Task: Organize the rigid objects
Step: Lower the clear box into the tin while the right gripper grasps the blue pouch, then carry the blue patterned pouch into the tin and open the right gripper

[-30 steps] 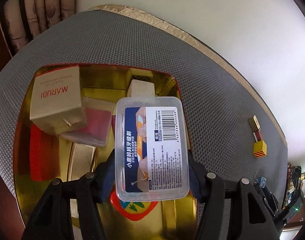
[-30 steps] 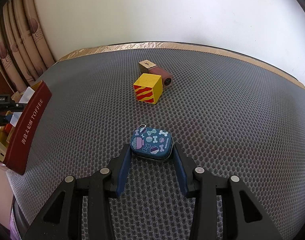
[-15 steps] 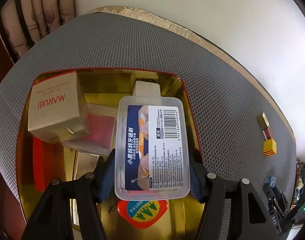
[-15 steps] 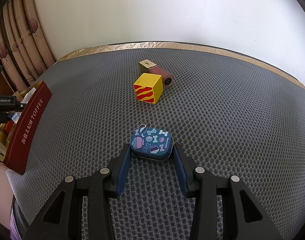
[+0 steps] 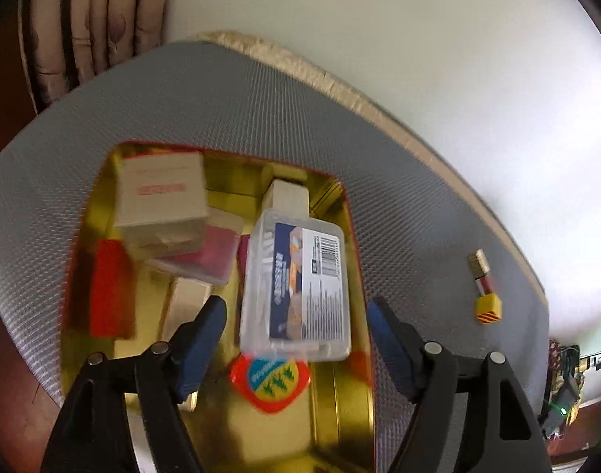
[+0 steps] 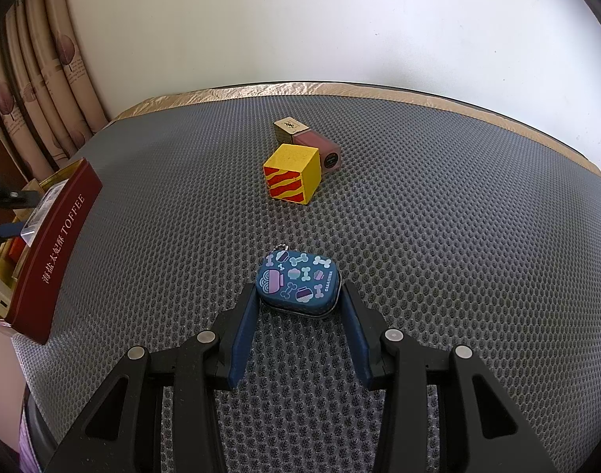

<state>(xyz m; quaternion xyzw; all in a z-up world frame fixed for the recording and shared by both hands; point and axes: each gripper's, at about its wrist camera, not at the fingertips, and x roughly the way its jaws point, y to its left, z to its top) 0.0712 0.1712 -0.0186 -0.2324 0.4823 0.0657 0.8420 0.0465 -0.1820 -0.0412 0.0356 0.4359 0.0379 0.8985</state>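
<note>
- While its jaws are opening, the left gripper (image 5: 292,339) hangs over the gold-lined tin (image 5: 339,406), and the clear plastic box (image 5: 296,287) sits between the blue fingers (image 5: 200,343) with a gap on either side, so neither pad presses on it.
- That box lies inside the tin, its labelled face up (barcode toward the far end), resting over a red and yellow lid with green trees (image 5: 270,382).
- Elsewhere in the tin are a beige carton (image 5: 162,205), a pink-filled clear case (image 5: 209,256) and a red block (image 5: 109,287); the picture is blurred, so finer detail is lost.
- The tin stands near the left edge of the grey mesh desk (image 6: 438,216), its dark red side reading TOFFEE.
- The right gripper (image 6: 300,311) is closed on a small blue tin with bone patterns (image 6: 298,283), a finger against each side, the tin resting on the desk near its front edge.
- Toward the far edge lie a yellow cube with red stripes (image 6: 292,173) and, touching it behind, a pink bottle with a gold cap (image 6: 308,142).
</note>
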